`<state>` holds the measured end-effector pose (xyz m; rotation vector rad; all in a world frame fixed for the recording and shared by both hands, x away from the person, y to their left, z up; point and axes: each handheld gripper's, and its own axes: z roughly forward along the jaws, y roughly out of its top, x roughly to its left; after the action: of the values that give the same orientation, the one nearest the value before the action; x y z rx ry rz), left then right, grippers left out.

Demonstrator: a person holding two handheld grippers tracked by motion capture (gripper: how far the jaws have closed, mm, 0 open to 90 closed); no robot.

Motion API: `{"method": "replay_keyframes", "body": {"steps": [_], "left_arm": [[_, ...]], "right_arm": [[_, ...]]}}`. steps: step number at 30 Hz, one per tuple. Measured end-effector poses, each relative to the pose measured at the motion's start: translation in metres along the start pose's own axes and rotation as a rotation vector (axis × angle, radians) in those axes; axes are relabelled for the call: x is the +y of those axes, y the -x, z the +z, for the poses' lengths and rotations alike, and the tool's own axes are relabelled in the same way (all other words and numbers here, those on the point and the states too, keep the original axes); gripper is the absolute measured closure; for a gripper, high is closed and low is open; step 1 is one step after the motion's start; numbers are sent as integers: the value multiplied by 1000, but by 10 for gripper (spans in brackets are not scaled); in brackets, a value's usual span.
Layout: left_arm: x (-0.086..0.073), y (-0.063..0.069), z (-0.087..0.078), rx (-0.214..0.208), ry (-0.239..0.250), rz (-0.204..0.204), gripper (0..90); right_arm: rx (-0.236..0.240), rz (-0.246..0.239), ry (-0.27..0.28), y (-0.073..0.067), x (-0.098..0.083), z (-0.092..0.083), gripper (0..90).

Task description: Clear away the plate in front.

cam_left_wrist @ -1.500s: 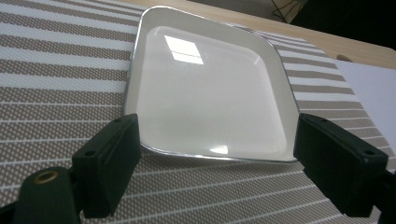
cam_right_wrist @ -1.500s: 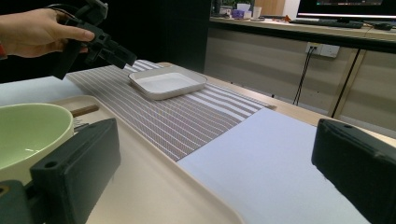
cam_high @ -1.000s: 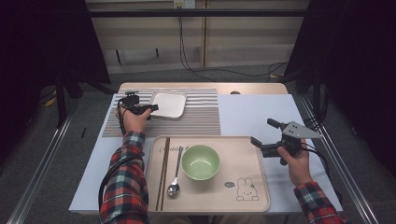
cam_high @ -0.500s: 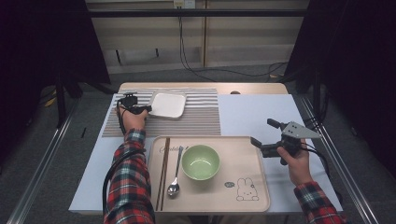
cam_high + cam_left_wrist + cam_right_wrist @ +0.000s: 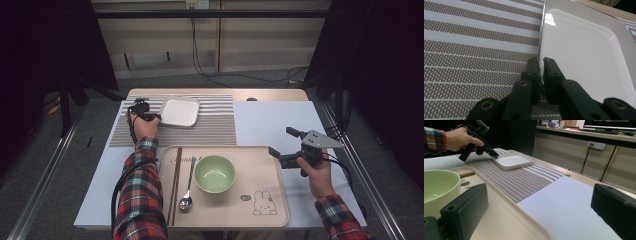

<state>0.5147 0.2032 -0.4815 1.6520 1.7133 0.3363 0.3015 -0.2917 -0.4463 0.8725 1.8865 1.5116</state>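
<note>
Two tools, left tool (image 5: 540, 65) just closed onto white plate (image 5: 584, 50) rim, right tool (image 5: 289, 148) apart, unmoved.

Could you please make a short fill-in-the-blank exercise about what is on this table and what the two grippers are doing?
1. The left gripper has just closed on the rim of the white ____.
2. The jaws of the right gripper stand ____.
3. On the tray, the spoon lies between the chopsticks and the green ____.

Missing words: plate; open; bowl
</note>
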Motion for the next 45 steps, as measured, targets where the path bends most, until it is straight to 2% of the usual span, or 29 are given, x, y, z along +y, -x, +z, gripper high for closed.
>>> {"method": "replay_keyframes", "body": {"steps": [5, 6, 8, 12, 13, 17, 19, 21, 22, 25, 27, 29, 31, 32, 34, 35, 37, 40, 45], "left_arm": [[1, 2, -2, -5, -35, -26, 870], [1, 3, -3, -20, -36, -67, 871], [1, 2, -4, -25, -39, -67, 872], [1, 4, -9, -23, -52, -52, 872], [1, 4, -9, -28, -53, -34, 872], [-5, 3, -8, -42, -55, -32, 870], [-7, 3, -8, -45, -43, -29, 867], [-7, 3, -8, -41, -32, 6, 844], [-7, 2, -7, -32, -29, 3, 829], [-6, 1, -5, -46, -22, 16, 803], [-5, 2, -4, -39, -29, 37, 819], [-4, 4, -2, -47, -31, 24, 856], [-3, 5, -1, -38, -36, 46, 854], [-3, 7, 0, -26, -28, 39, 861], [0, 9, -1, -9, -62, 69, 861], [1, 11, -1, -10, -73, 62, 865], [2, 12, -1, -41, -108, 28, 880], [2, 15, -1, -33, -107, 8, 885], [3, 16, -5, -55, -119, -24, 888]], "right_arm": [[-3, -4, -3, 0, 0, 0, 8], [2, -8, -3, 1, 0, 0, 8], [-1, -4, -1, 0, 0, 0, 8], [-6, -4, 2, 0, 0, 0, 8], [-9, -5, 3, 1, 1, 0, 8], [-4, 3, 7, 0, 1, -1, 8], [-9, 2, 7, 0, 1, -1, 8], [-11, 4, 9, 0, 1, -1, 8], [-7, 3, 10, 0, 1, -1, 8], [-8, 2, 7, 0, 1, 0, 8], [-10, 3, 5, 0, 1, 0, 8], [-6, 3, 7, 0, 1, 0, 8], [-3, 0, 6, 1, 1, 0, 8], [-3, -1, 6, 1, 0, 1, 8], [1, -1, 3, 1, 1, 0, 8], [-4, -5, 7, 1, 1, 1, 8], [-3, 2, 4, 1, 1, 1, 8], [-4, -5, 5, 1, 1, 0, 8], [-7, -4, 7, 1, 1, 0, 8]]}}
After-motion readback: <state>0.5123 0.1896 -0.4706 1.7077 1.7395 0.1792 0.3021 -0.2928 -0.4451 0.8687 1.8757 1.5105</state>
